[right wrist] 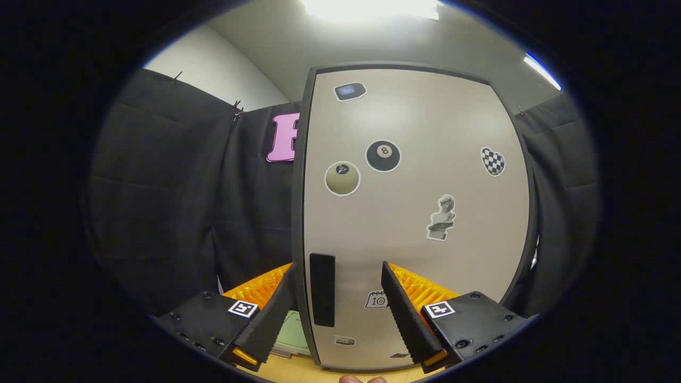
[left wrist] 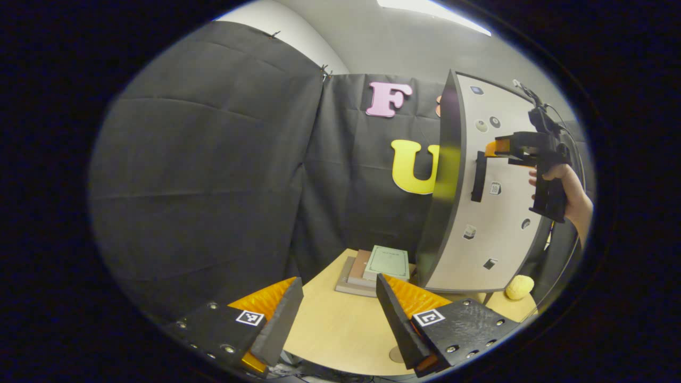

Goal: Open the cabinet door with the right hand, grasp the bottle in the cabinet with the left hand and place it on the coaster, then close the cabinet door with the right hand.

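Black, stiff handle (right wrist: 322, 289) is the door's (right wrist: 415, 213) best hold; right tongs (right wrist: 338, 314) straddle it apart, left tongs (left wrist: 340, 319) apart, idle.

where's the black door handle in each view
Left gripper view: the door handle is right of centre on the cabinet door, just left of the right gripper.
Right gripper view: it stands low, left of centre, between that gripper's open fingers.
Shared landmark: the eight-ball sticker.

1 cabinet door (right wrist: 415, 223), 1 handle (right wrist: 322, 289), 3 books (left wrist: 375, 268), 2 claws (left wrist: 338, 314).
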`<state>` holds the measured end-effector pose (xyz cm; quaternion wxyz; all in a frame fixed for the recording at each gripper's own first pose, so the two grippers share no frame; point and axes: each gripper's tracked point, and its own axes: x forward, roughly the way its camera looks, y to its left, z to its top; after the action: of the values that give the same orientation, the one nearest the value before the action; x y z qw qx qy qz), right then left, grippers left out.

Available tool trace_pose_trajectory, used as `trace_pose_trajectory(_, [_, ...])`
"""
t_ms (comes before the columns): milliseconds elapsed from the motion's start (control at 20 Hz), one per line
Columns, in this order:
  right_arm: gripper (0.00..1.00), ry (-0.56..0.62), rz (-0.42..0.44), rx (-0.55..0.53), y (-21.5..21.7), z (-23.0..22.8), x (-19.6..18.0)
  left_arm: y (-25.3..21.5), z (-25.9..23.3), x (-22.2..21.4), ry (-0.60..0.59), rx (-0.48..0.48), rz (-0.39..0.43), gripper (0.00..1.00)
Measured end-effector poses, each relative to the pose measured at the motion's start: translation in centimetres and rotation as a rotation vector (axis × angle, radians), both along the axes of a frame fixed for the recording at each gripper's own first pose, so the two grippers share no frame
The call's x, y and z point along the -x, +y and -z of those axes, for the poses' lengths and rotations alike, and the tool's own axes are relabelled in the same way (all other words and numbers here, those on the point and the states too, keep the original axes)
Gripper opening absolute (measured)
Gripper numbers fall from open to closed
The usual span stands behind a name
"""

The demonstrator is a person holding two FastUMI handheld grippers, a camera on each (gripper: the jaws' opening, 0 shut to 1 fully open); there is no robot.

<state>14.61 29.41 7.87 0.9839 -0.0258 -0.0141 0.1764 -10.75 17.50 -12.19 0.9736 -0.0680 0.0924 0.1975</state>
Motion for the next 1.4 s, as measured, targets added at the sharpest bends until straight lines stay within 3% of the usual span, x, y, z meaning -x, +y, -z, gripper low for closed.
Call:
trace_pose_trajectory(450, [0.96,0.127,0.046,0.034,2.8,4.4,-4.0,3.3,0.3,0.3,0.009,-0.030,-0.020,0.86])
trace_pose_trajectory(550, [0.85,0.148,0.060,0.035,3.1,5.2,-4.6,3.6,0.4,0.2,0.012,-0.033,-0.015,0.86])
trace_pose_trajectory(600, [0.72,0.155,0.063,0.029,3.2,5.2,-4.7,3.8,0.4,0.2,0.015,-0.035,-0.015,0.86])
trace_pose_trajectory(650, [0.70,0.148,0.074,0.023,3.2,5.1,-4.7,4.0,0.5,0.1,0.014,-0.039,-0.015,0.86])
trace_pose_trajectory(800, [0.38,0.142,0.092,0.021,3.4,4.9,-4.9,4.2,0.3,0.0,0.013,-0.049,-0.014,0.86])
trace_pose_trajectory(1000, [0.34,0.159,0.098,0.002,3.3,5.0,-4.9,4.2,0.3,-0.1,0.010,-0.052,-0.012,0.86])
trace_pose_trajectory(1050, [0.27,0.157,0.089,-0.002,3.4,4.9,-4.7,4.1,0.4,0.1,0.012,-0.050,-0.012,0.86])
trace_pose_trajectory(1100, [0.28,0.159,0.080,-0.001,3.4,5.0,-4.8,4.1,0.4,0.1,0.012,-0.049,-0.012,0.86])
trace_pose_trajectory(1200, [0.18,0.148,0.047,0.000,3.5,4.9,-4.8,3.9,0.2,0.0,0.012,-0.049,-0.006,0.86])
trace_pose_trajectory(1400, [0.08,0.156,-0.031,0.018,3.3,5.0,-4.1,3.1,-0.1,0.0,0.010,-0.059,0.010,0.86])
